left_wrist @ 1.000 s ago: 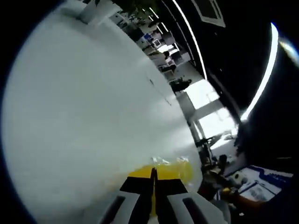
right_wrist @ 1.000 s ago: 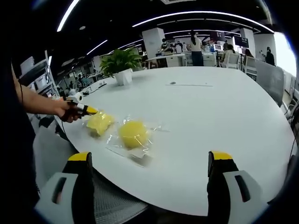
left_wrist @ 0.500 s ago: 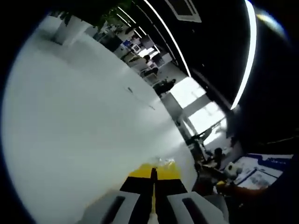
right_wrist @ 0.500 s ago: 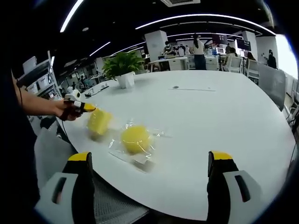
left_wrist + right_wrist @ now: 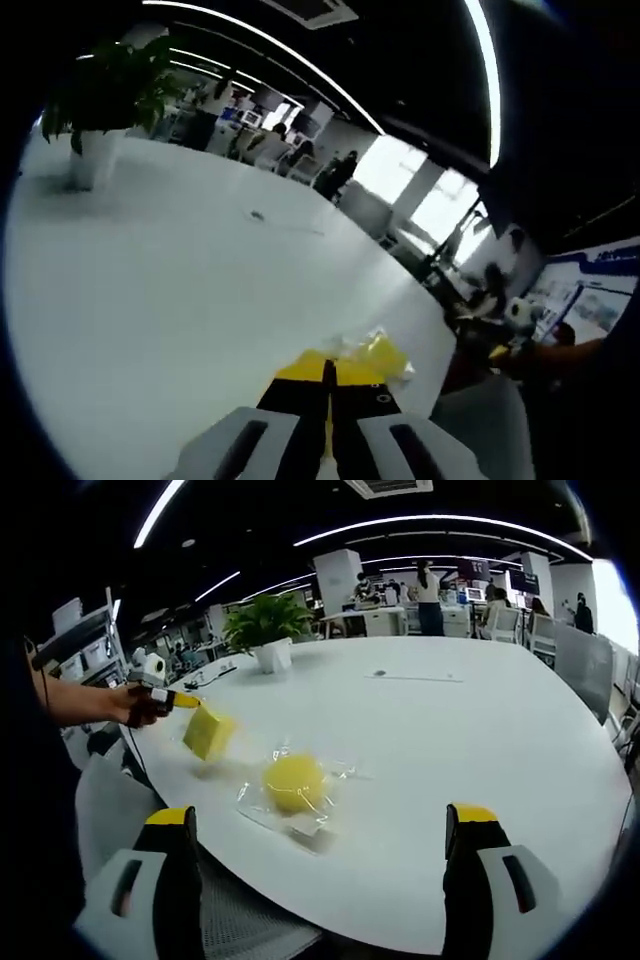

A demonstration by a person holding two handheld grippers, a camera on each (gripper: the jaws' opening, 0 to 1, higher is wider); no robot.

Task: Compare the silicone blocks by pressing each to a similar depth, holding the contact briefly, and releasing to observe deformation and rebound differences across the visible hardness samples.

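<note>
On the white table lies a round yellow silicone block in a clear bag, just ahead of my right gripper, which is open and holds nothing. To the left, a hand holds my left gripper shut on the bag of a squarer yellow block, which hangs tilted just above the table. In the left gripper view the jaws of my left gripper are pressed together, and the yellow bagged block shows just past them over the white table.
A potted plant stands at the table's far left, also the potted plant in the left gripper view. A small dark mark lies mid-table. A mesh chair back sits below the near edge. People and desks are far behind.
The left gripper has raised the squarer block off the table and tipped it. The left gripper view has rolled and swung. The right gripper and the round block have stayed put.
</note>
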